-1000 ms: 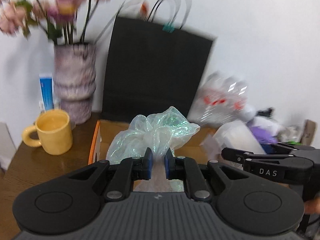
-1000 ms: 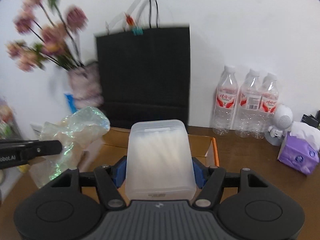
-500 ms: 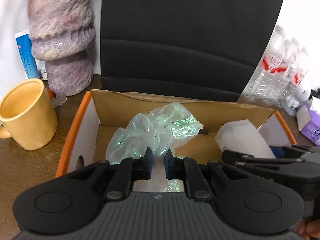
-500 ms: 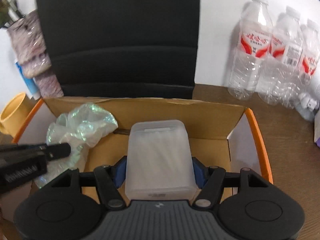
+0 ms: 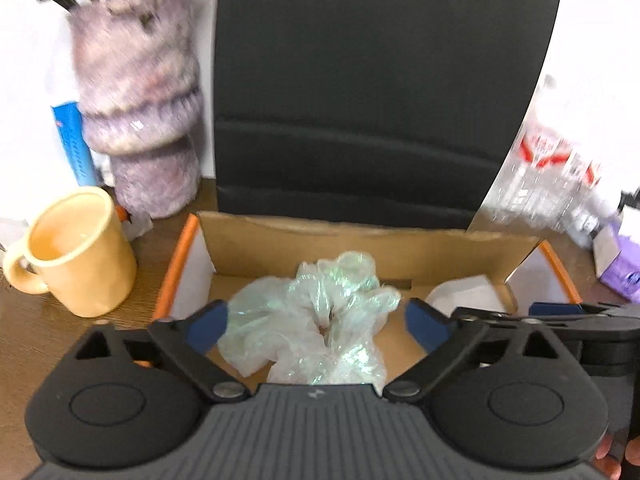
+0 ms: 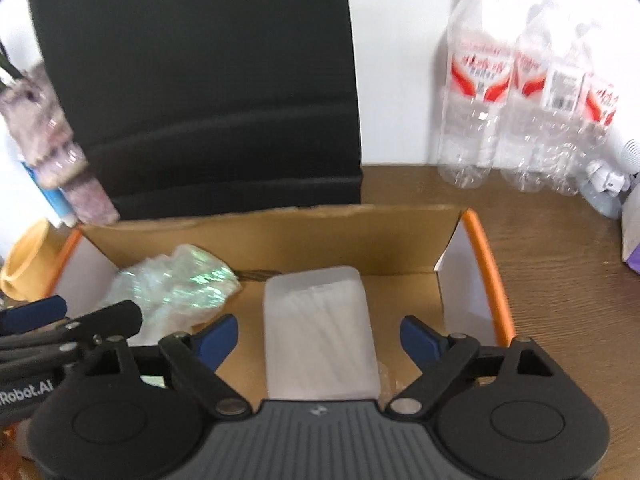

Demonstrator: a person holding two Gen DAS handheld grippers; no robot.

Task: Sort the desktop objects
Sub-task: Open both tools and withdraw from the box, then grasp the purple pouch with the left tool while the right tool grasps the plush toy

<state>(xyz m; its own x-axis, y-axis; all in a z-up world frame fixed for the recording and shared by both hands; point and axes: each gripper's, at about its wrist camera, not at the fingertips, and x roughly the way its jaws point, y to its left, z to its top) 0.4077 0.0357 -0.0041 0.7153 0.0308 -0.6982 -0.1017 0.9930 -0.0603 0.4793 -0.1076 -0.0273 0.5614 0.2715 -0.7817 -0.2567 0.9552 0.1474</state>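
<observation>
Both grippers hang over an open cardboard box (image 5: 320, 236) with orange-edged flaps, which sits on the wooden counter (image 6: 560, 280) in front of a tall black paper bag (image 5: 376, 92).

The left gripper (image 5: 318, 326) has its jaws spread wide, blue pads apart, with a crumpled iridescent plastic bag (image 5: 316, 316) lying between them on the box floor; neither pad touches it. The bag sits in the left half of the box.

The right gripper (image 6: 318, 338) is likewise wide open. Between its jaws a frosted plastic case (image 6: 320, 332) lies flat on the box floor, toward the right half, with clear gaps to both pads. The bag and the case lie near each other but apart.

To the left of the box stands a yellow mug (image 5: 76, 252), and behind it a mottled purple vase (image 5: 140, 104) holding green stems. To the right, against the white wall, three clear water bottles (image 6: 520, 112) with red labels stand together, and a purple tissue pack (image 5: 620, 280) lies beyond the box's right flap.
</observation>
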